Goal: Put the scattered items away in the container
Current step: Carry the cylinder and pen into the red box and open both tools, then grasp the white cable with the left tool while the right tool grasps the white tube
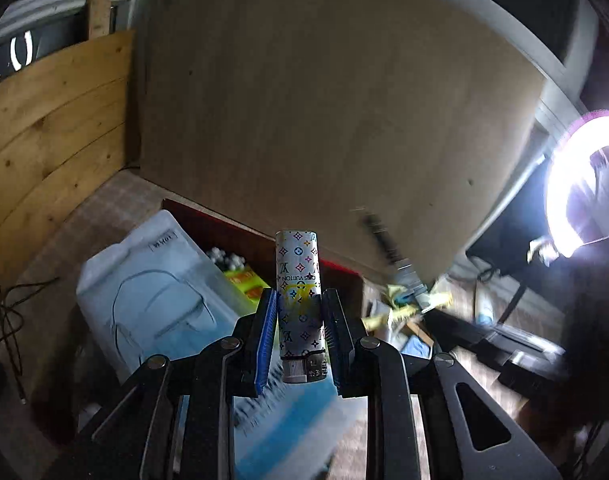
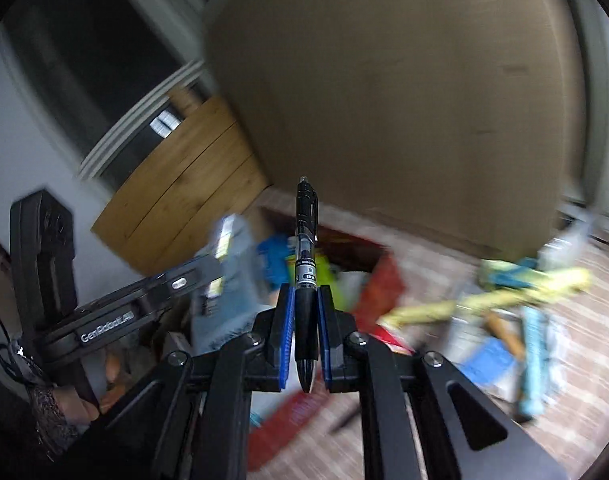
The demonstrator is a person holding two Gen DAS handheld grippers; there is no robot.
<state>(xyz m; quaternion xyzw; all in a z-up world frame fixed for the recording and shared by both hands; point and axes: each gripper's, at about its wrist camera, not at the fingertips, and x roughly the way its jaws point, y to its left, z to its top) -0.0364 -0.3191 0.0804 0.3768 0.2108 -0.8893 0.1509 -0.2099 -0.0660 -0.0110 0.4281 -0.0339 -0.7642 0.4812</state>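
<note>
My left gripper (image 1: 298, 320) is shut on a white lighter (image 1: 298, 280) printed with coloured monogram marks, held upright above the red container (image 1: 224, 232). A pale plastic pouch (image 1: 152, 292) and a green-yellow packet (image 1: 246, 280) lie in that container. My right gripper (image 2: 305, 320) is shut on a black pen (image 2: 305, 240) that points forward, over the red container (image 2: 380, 284). The left gripper's body (image 2: 116, 320) shows at the left of the right wrist view, with a hand under it.
A big brown board (image 1: 324, 100) leans behind the container, with a wooden panel (image 1: 52, 120) to its left. Scattered yellow and blue items (image 2: 520, 300) lie blurred on the table to the right. A bright ring lamp (image 1: 576, 184) glares at the far right. Black cables (image 1: 4, 312) trail at the left.
</note>
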